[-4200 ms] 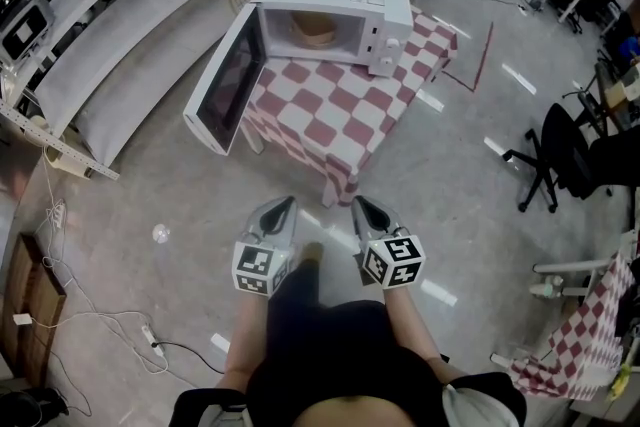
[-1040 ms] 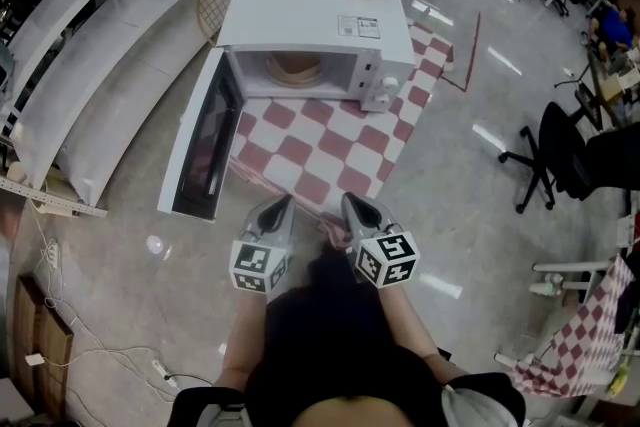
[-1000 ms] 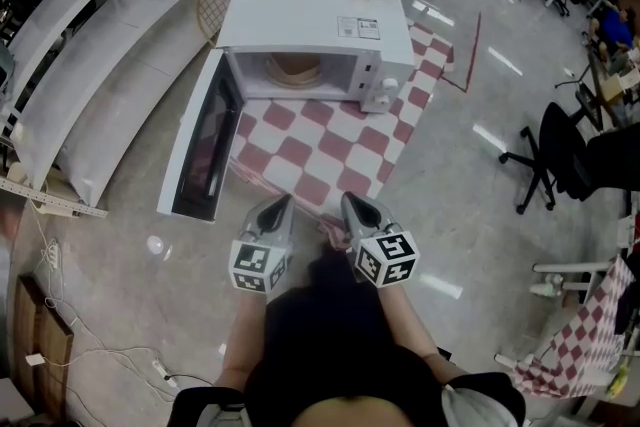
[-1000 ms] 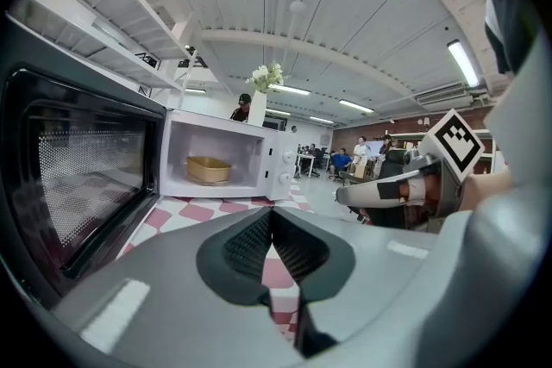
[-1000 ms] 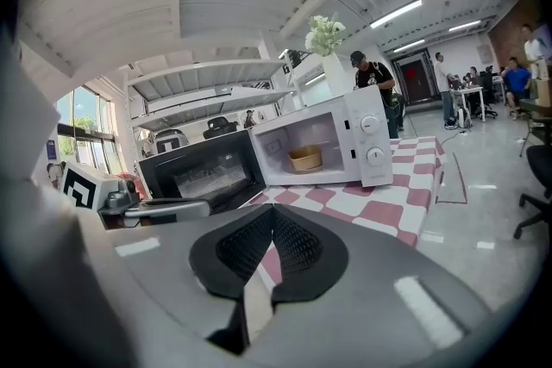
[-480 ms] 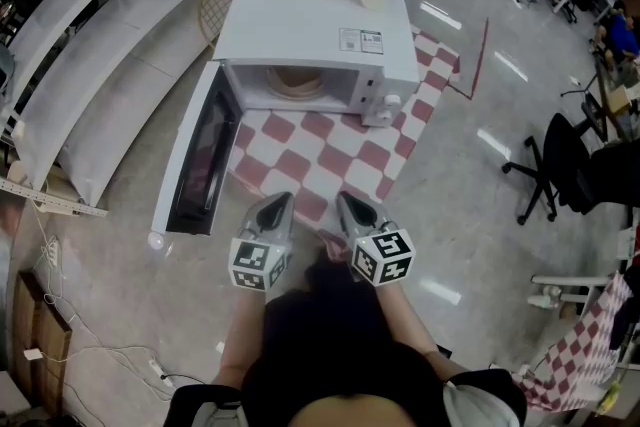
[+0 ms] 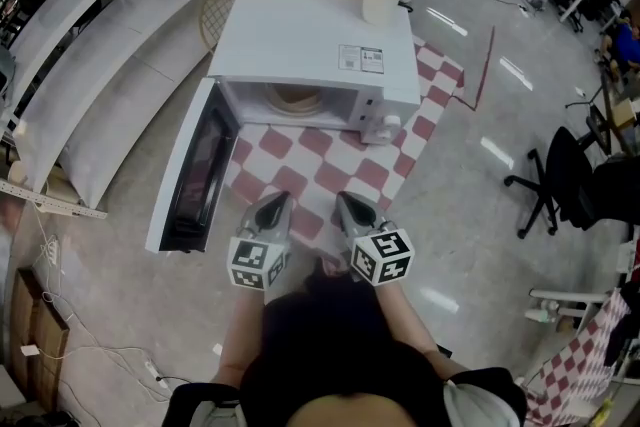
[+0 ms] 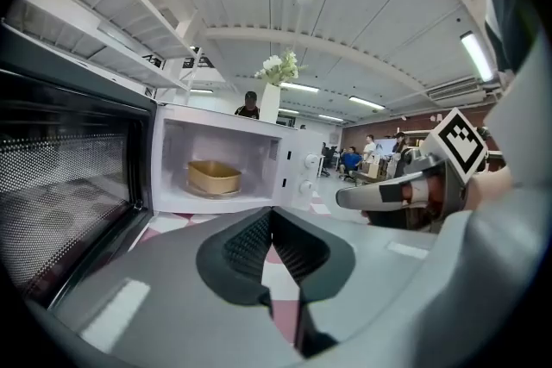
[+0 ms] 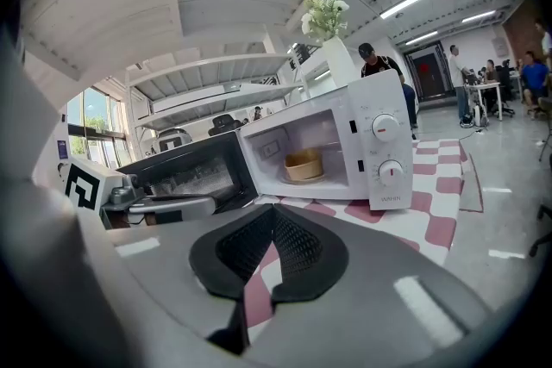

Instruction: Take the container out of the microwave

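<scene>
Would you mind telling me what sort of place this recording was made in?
Probably an open-plan office or lab with a staged kitchen corner: a microwave on a checked tablecloth, an office chair and long white shelving.

"WAHIN" low on the microwave (image 9: 349, 142)

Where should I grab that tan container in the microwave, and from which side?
Probably its near rim: the container is a shallow open tub, upright in the microwave cavity. Come level through the open front, one jaw inside the wall, one outside; the door hangs left.
</scene>
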